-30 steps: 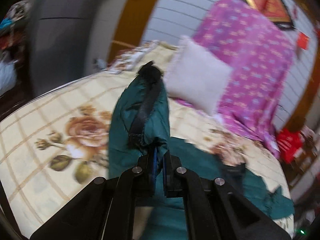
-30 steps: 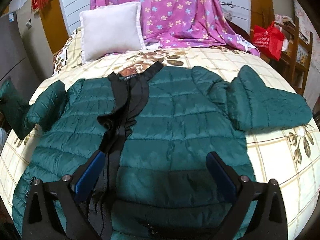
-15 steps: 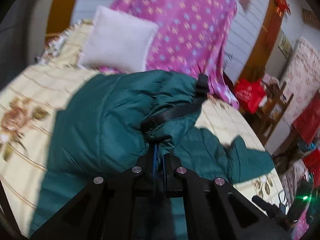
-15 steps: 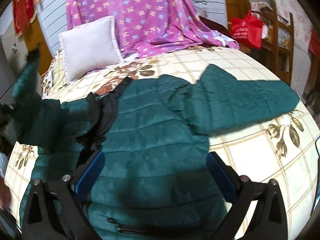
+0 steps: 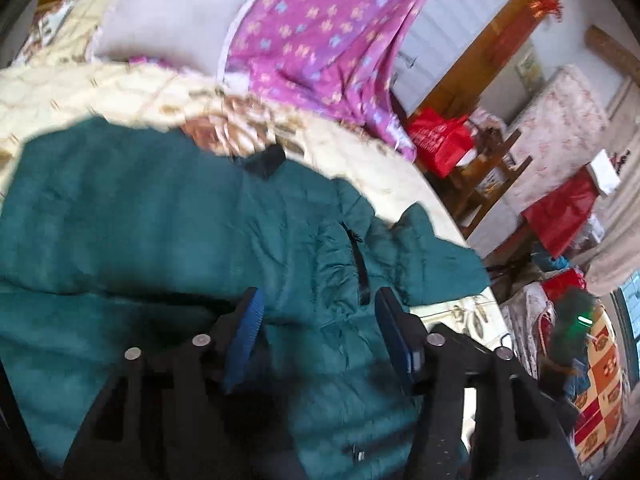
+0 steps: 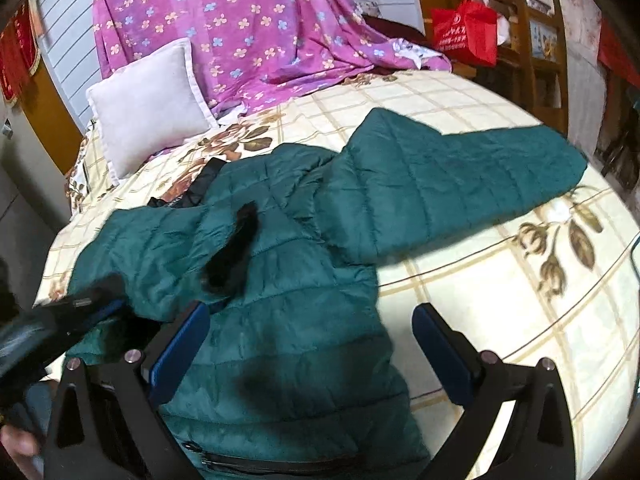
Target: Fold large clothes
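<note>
Now both grippers, left [image 5: 320,336] and right [image 6: 312,344], hang spread above the jacket [image 6: 280,280]. Puffy, light, slippery; pinch the sleeve [image 6: 452,184] ahead by its cuff.

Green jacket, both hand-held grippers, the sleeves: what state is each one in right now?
Green jacket: spread on the bed, part folded.
Left sleeve: folded across the front.
Right sleeve: stretched out flat.
Left hand-held gripper: open, empty.
Right hand-held gripper: open, empty.

Quilted matt green jacket [image 6: 288,292] on smooth printed cloth bedspread [image 6: 500,300]
</note>
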The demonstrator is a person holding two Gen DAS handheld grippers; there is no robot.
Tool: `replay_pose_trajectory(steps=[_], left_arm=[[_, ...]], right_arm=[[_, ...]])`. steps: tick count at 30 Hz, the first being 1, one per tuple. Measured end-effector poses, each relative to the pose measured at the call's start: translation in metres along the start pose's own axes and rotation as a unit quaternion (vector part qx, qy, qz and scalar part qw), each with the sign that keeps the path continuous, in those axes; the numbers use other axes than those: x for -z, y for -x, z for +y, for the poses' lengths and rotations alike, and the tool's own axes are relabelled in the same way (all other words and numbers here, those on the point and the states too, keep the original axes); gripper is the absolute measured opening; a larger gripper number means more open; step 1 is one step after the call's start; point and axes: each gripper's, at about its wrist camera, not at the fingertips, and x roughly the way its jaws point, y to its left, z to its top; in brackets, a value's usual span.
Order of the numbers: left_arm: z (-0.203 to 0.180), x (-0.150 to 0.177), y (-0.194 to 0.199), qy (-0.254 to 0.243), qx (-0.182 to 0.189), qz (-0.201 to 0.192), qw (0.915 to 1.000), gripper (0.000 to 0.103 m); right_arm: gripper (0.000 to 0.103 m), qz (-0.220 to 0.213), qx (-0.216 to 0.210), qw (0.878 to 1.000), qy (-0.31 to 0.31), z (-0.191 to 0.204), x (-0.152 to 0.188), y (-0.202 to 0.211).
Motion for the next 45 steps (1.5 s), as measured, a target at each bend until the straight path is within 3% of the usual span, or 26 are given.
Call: replay_pose_trajectory(steps=[2, 4, 8, 10, 11, 12, 13, 14, 16, 19, 22, 24, 26, 28, 30, 35, 41, 45], left_arm=[[0.008, -0.001, 0.028, -0.01, -0.028, -0.017, 0.9994, 0.04], [0.023, -0.002, 0.05, -0.018, -0.086, -0.044, 0.9952, 0.04], [0.067, -0.004, 0.063, -0.013, -0.218, -0.064, 0.9736, 0.04], [0.09, -0.005, 0.06, 0.007, -0.237, -0.052, 0.9702, 0.04], [0.102, -0.006, 0.056, 0.023, -0.242, -0.045, 0.9689, 0.04], [0.113, -0.008, 0.052, 0.038, -0.247, -0.039, 0.9675, 0.04], [0.122, -0.008, 0.047, 0.049, -0.25, -0.035, 0.9665, 0.04], [0.131, -0.009, 0.042, 0.062, -0.255, -0.03, 0.9644, 0.04], [0.141, -0.008, 0.032, 0.068, -0.266, -0.016, 0.9615, 0.04], [0.146, 0.002, 0.018, 0.061, -0.266, -0.014, 0.9619, 0.04], [0.14, 0.001, 0.01, 0.043, -0.283, -0.015, 0.9582, 0.04], [0.136, -0.003, 0.015, 0.042, -0.273, -0.022, 0.9607, 0.04], [0.131, -0.007, 0.023, 0.039, -0.261, -0.039, 0.9637, 0.04], [0.125, -0.014, 0.027, 0.029, -0.268, -0.056, 0.9613, 0.04], [0.119, -0.021, 0.027, 0.019, -0.273, -0.063, 0.9599, 0.04], [0.12, -0.031, 0.008, 0.017, -0.282, -0.062, 0.9573, 0.04], [0.135, -0.028, -0.019, 0.017, -0.298, -0.039, 0.9537, 0.04], [0.133, -0.024, -0.023, 0.005, -0.307, -0.04, 0.9508, 0.041]], right_arm=[[0.103, 0.007, -0.013, 1.0, -0.001, 0.007, -0.001, -0.007], [0.103, 0.014, -0.02, 1.0, 0.007, 0.019, -0.004, -0.018], [0.103, 0.035, 0.009, 0.999, 0.02, 0.039, -0.018, -0.055], [0.1, 0.046, 0.019, 0.999, 0.01, 0.041, -0.029, -0.077], [0.094, 0.053, 0.012, 0.998, 0.006, 0.042, -0.032, -0.088], [0.068, 0.061, -0.001, 0.998, 0.007, 0.044, -0.034, -0.095], [0.035, 0.07, -0.023, 0.997, 0.017, 0.048, -0.036, -0.103], [0.025, 0.076, -0.029, 0.996, 0.026, 0.05, -0.038, -0.107], [0.021, 0.054, -0.01, 0.997, 0.056, 0.054, -0.043, -0.103], [0.02, 0.011, 0.04, 0.997, 0.073, 0.048, -0.05, -0.099], [0.02, 0.032, 0.059, 0.994, 0.081, 0.045, -0.05, -0.116], [0.021, 0.034, 0.06, 0.993, 0.098, 0.048, -0.051, -0.114], [0.033, 0.017, 0.062, 0.994, 0.089, 0.047, -0.054, -0.096], [0.055, -0.007, 0.044, 0.996, 0.077, 0.047, -0.057, -0.077], [0.062, -0.02, 0.027, 0.995, 0.089, 0.059, -0.059, -0.066], [0.063, 0.02, -0.017, 0.992, 0.121, 0.089, -0.058, -0.088], [0.063, 0.047, 0.014, 0.989, 0.137, 0.086, -0.059, -0.14], [0.063, 0.045, 0.024, 0.988, 0.147, 0.085, -0.057, -0.152]])
